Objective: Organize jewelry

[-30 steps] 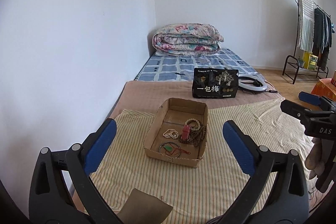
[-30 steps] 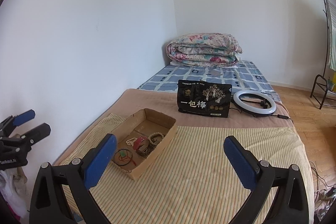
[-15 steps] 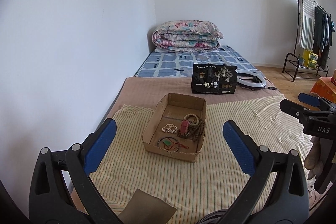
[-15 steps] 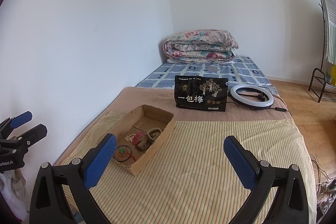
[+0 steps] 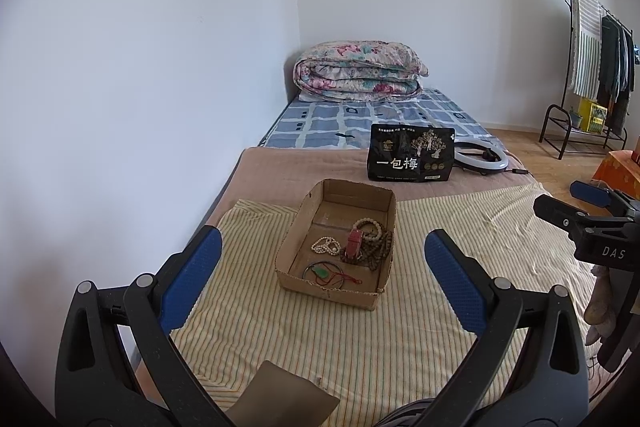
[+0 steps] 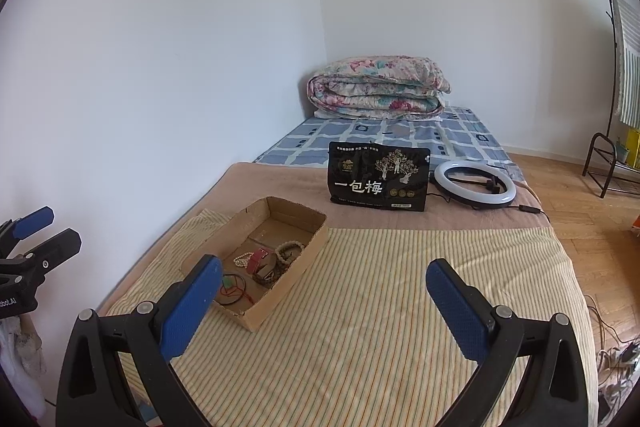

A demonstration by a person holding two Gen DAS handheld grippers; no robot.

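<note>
Both grippers spread wide above bed; jewelry (image 5: 352, 247) in cardboard box (image 5: 332, 285).

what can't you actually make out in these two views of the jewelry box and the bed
- Dark bead tangle, left wrist view: too small to tell how many strands.
- Near corner of the cardboard box floor, right wrist view: hidden by the right gripper finger.
- Brown flat item, left wrist view: cut off by the bottom edge.
- Small print on the black bag: too small to read.
</note>
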